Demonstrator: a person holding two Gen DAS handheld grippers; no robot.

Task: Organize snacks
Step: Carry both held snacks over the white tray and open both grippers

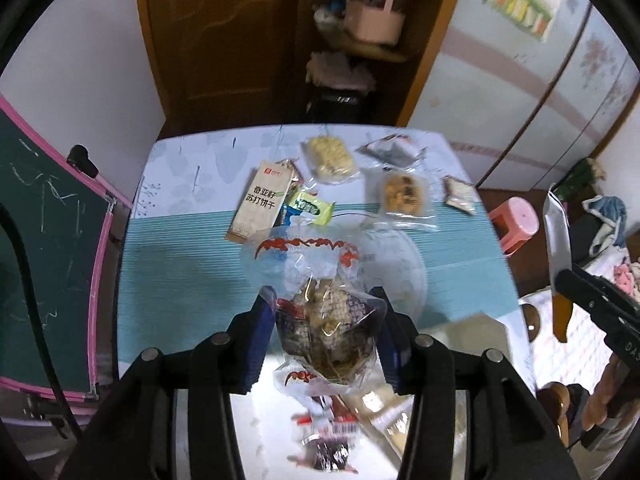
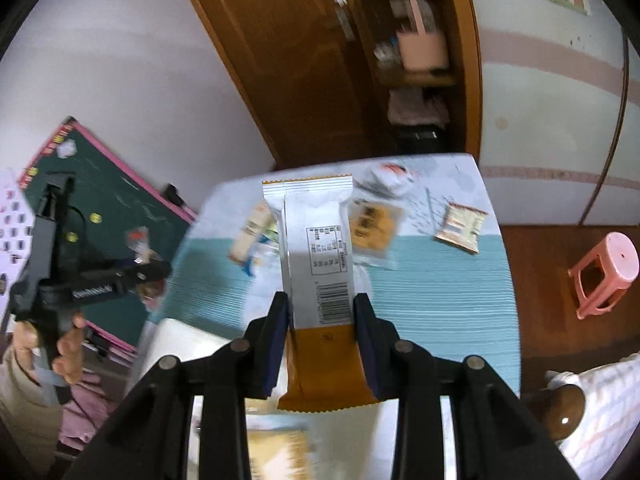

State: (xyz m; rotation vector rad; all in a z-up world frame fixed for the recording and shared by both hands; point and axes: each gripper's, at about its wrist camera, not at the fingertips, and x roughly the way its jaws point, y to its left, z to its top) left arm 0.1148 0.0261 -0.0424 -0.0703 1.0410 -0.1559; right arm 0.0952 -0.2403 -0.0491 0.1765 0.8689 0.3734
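The left gripper (image 1: 324,320) is clamping a clear, red-printed snack bag (image 1: 326,332) above the table (image 1: 180,280); loose snacks are lying toward twelve o'clock. The right gripper (image 2: 320,324) is pinching a white-and-orange wrapped bar (image 2: 316,264), its white end pointing toward twelve o'clock.
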